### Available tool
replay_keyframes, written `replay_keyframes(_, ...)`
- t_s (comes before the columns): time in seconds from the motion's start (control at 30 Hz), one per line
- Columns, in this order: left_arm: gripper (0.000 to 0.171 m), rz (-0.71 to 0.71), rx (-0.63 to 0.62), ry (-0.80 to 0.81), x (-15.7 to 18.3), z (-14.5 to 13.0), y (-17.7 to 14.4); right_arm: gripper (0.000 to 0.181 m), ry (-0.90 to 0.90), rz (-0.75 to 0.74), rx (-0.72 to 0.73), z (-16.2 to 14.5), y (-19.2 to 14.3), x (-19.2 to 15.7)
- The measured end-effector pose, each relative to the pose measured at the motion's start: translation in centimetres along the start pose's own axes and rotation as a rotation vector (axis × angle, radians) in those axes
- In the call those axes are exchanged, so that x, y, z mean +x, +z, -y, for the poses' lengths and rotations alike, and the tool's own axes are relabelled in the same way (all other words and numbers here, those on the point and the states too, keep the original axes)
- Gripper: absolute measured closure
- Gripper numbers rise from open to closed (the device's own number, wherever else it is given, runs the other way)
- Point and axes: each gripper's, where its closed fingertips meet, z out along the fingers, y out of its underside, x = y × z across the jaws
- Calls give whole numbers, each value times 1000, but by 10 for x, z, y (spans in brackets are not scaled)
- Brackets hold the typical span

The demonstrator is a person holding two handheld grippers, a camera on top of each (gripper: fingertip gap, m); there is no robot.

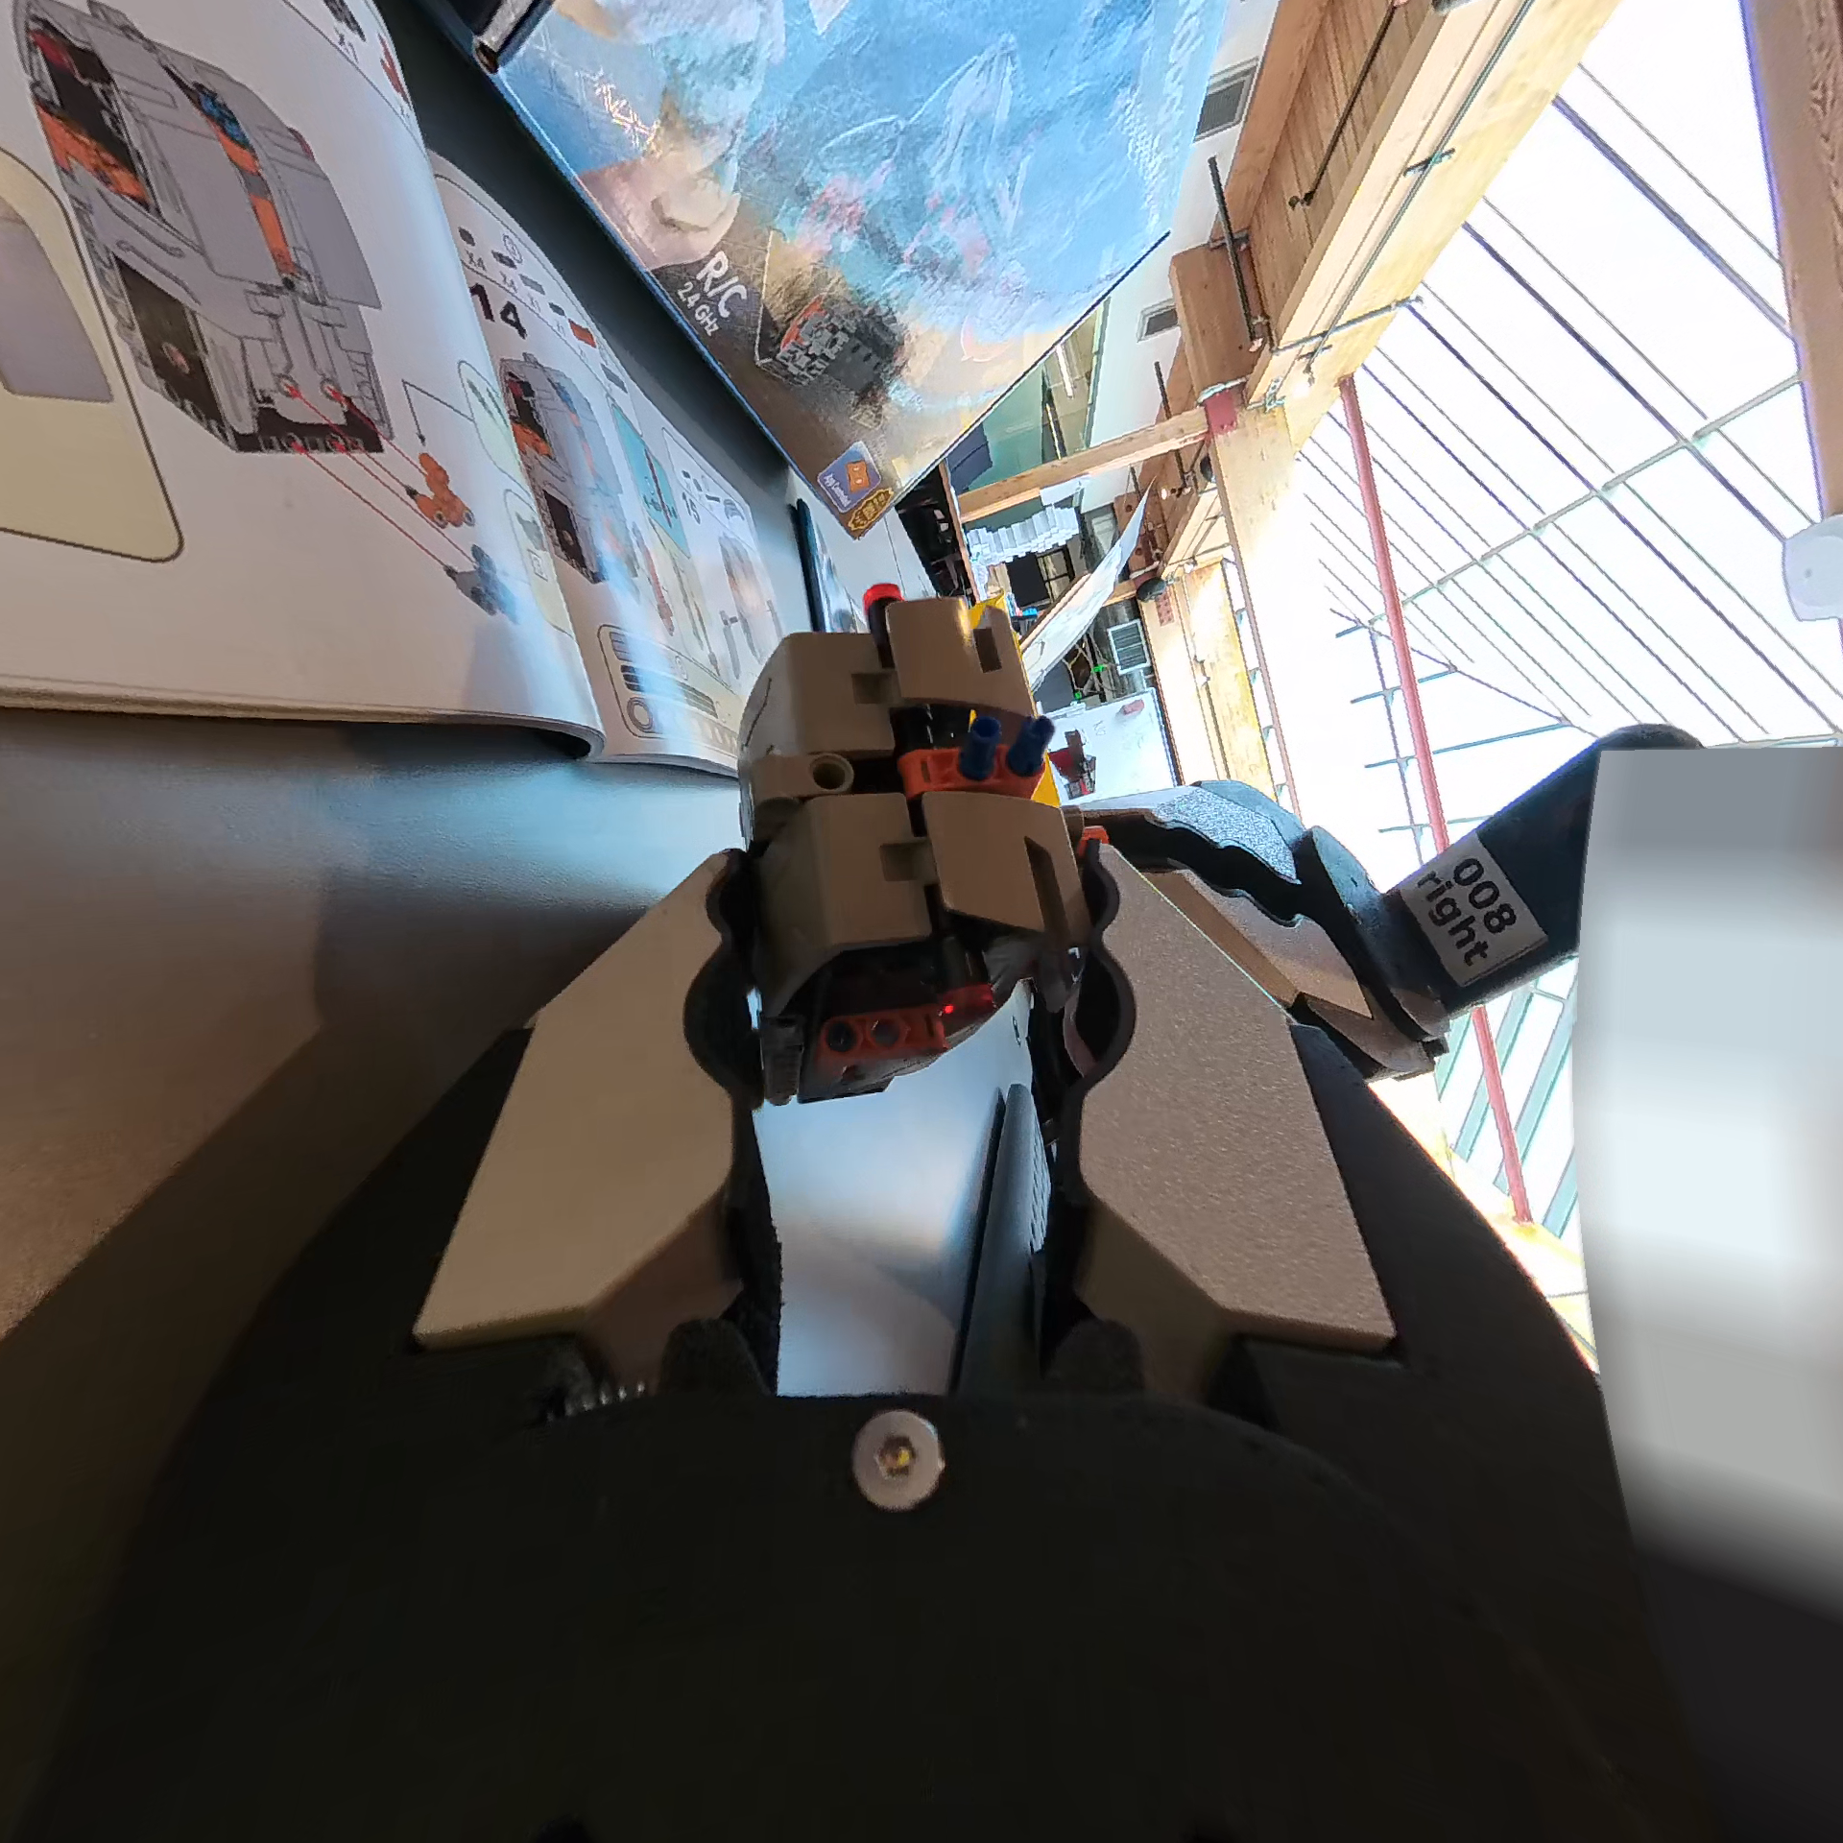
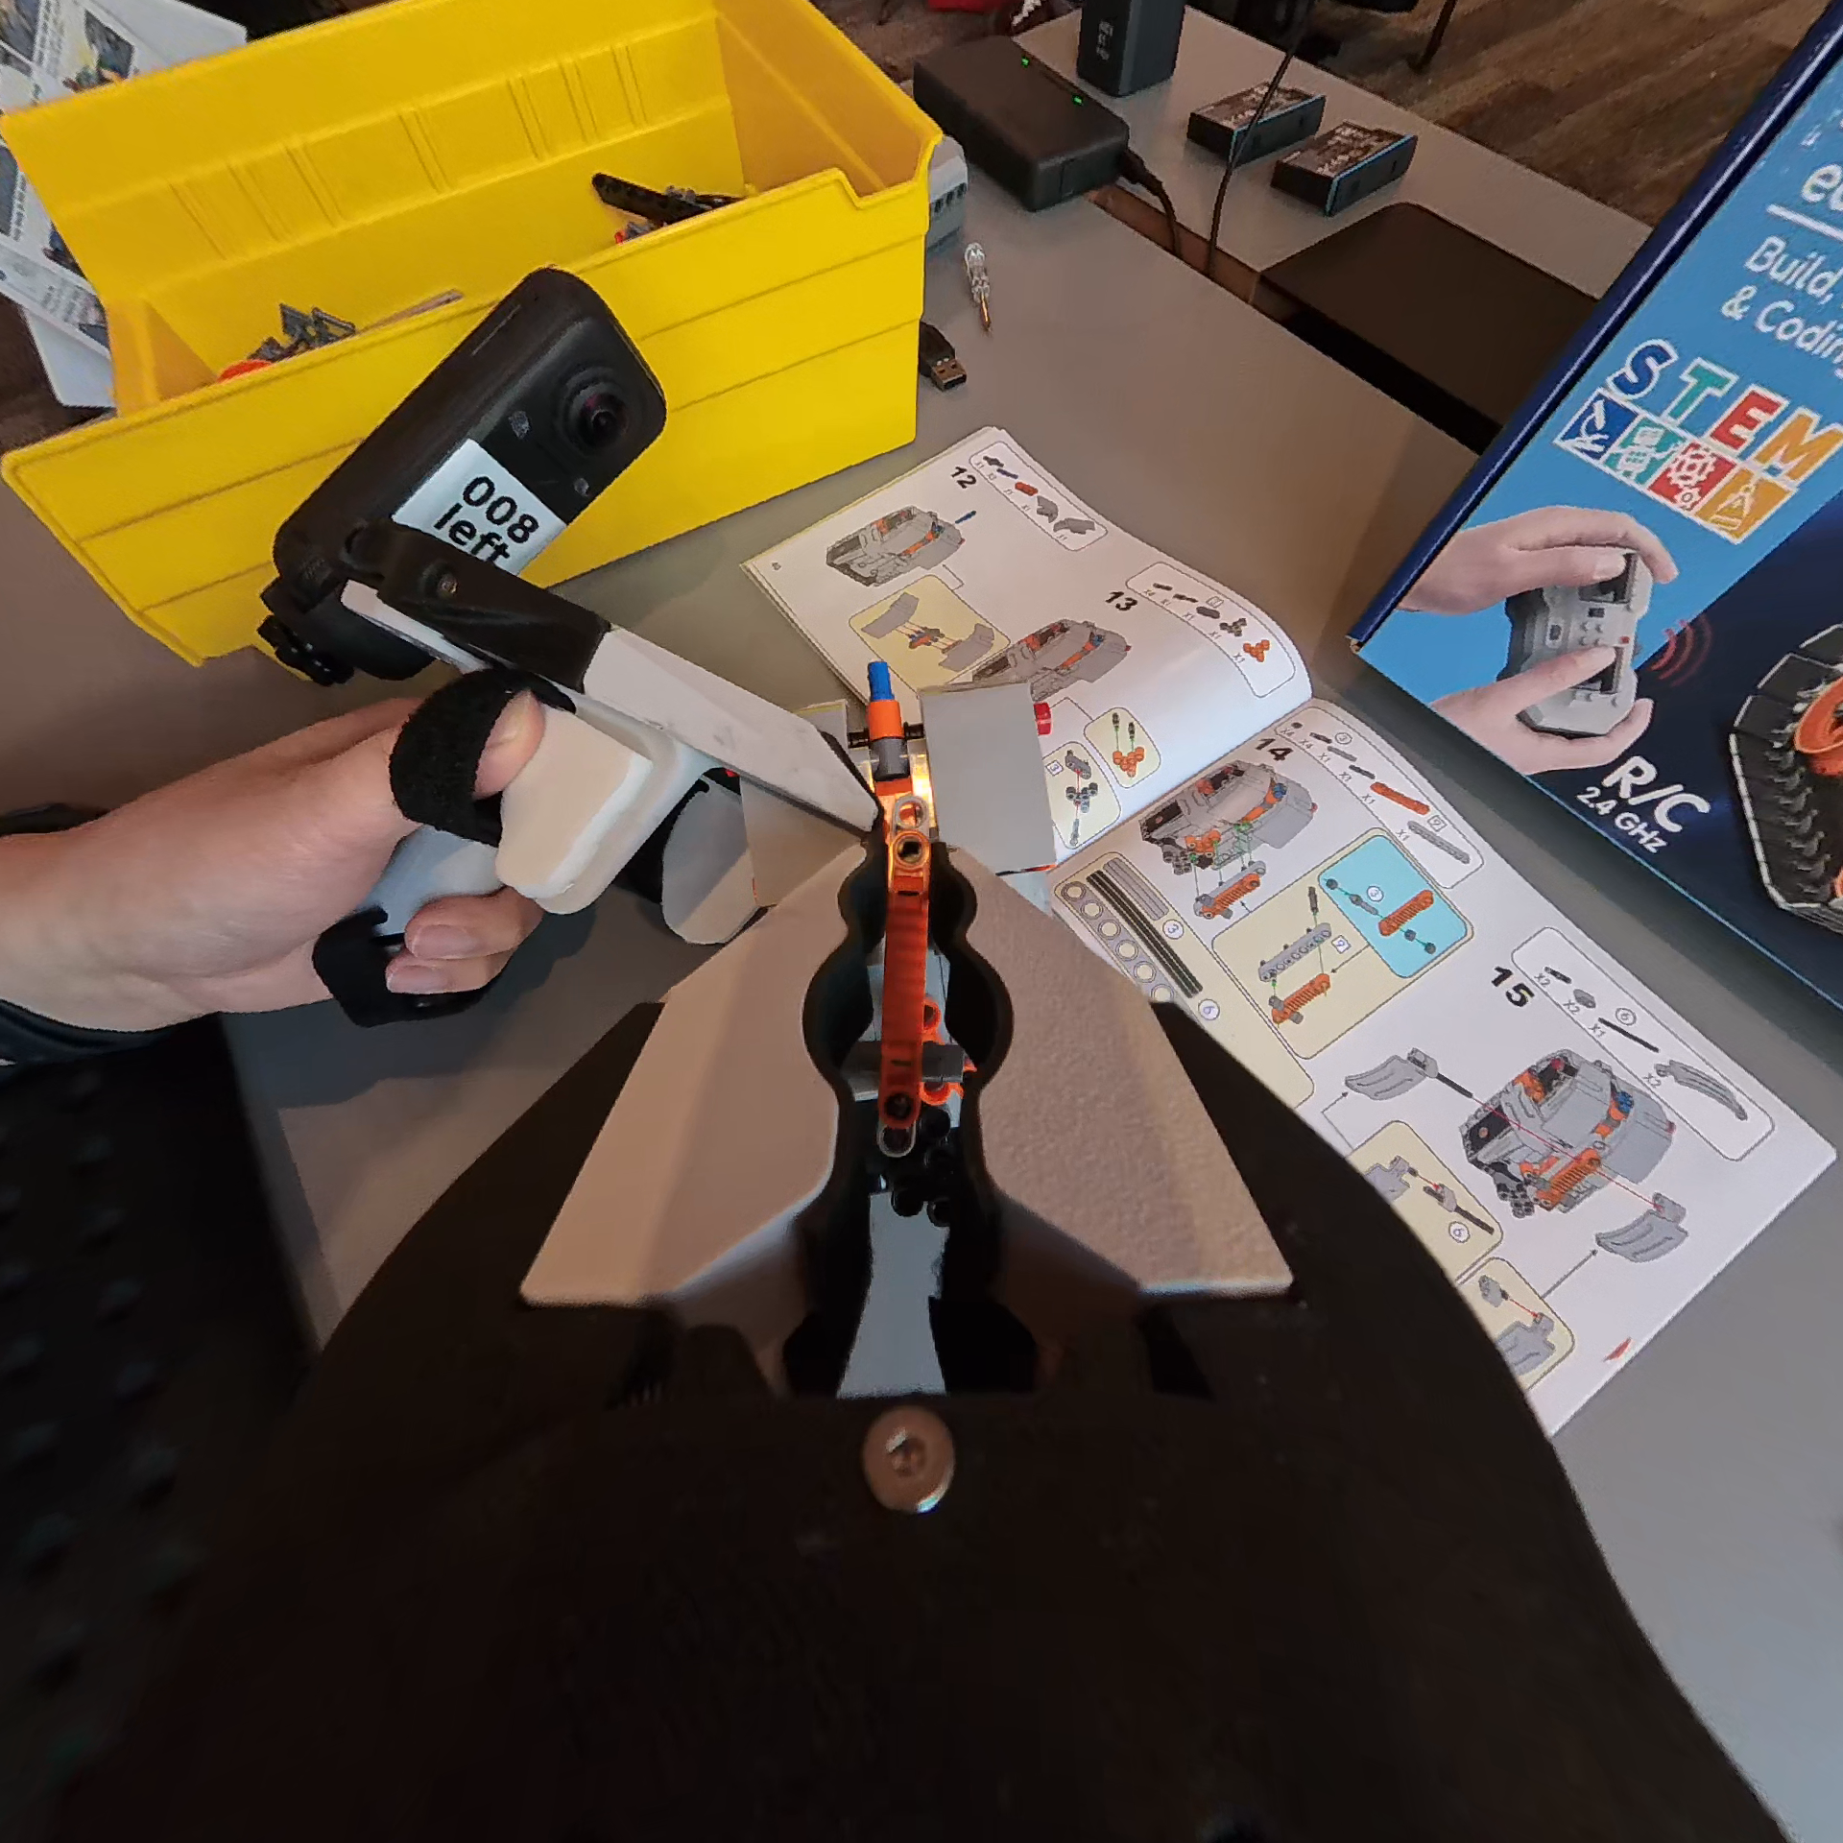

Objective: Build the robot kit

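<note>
Two hand-held grippers meet on one brick-built model above the grey surface [image 2: 1147, 379]. Your left hand-held gripper [image 1: 913, 962] is clamped on the grey-panelled model body [image 1: 878, 858], its fingers [image 1: 638, 1087] pressing on either side of the lower panels, with two blue pins [image 1: 1007, 743] sticking out of an orange connector near the model's top. In the right wrist view your left hand [image 2: 229, 868] grips that tool's handle, one finger through a black strap, and its camera [image 2: 558, 399] sits above the handle. Your right hand-held gripper [image 2: 903, 898] is closed on a long orange perforated beam [image 2: 906, 957], which runs lengthwise between the jaws and reaches forward to the model, where a grey panel [image 2: 982, 778] stands just beside the beam's far end. An open instruction booklet [image 2: 1396, 997] lies flat on the surface beneath and to the right of the model. Behind your left hand stands a yellow parts bin [image 2: 698, 329] with loose dark pieces inside. A blue toy box [image 2: 1646, 558] stands at the right edge, just beside the booklet. Farther back lie a small screwdriver [image 2: 975, 284], a USB dongle [image 2: 942, 361], a black charger [image 2: 1017, 120] and two dark battery packs [image 2: 1296, 135].
</note>
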Motion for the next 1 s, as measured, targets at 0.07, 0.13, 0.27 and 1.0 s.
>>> replay_keyframes(0.07,107,0,-1,-1,0,0,0,174,6,-2,-7,-1,-1,1)
replay_keyframes(0.13,107,-1,4,-7,0,0,0,175,1,-12,-10,-2,-1,1)
replay_keyframes(0.27,107,-2,1,-8,0,0,0,175,16,1,2,-1,0,-1)
replay_keyframes(1.0,107,-8,-3,-24,-2,-1,0,175,-6,3,-5,-3,0,0)
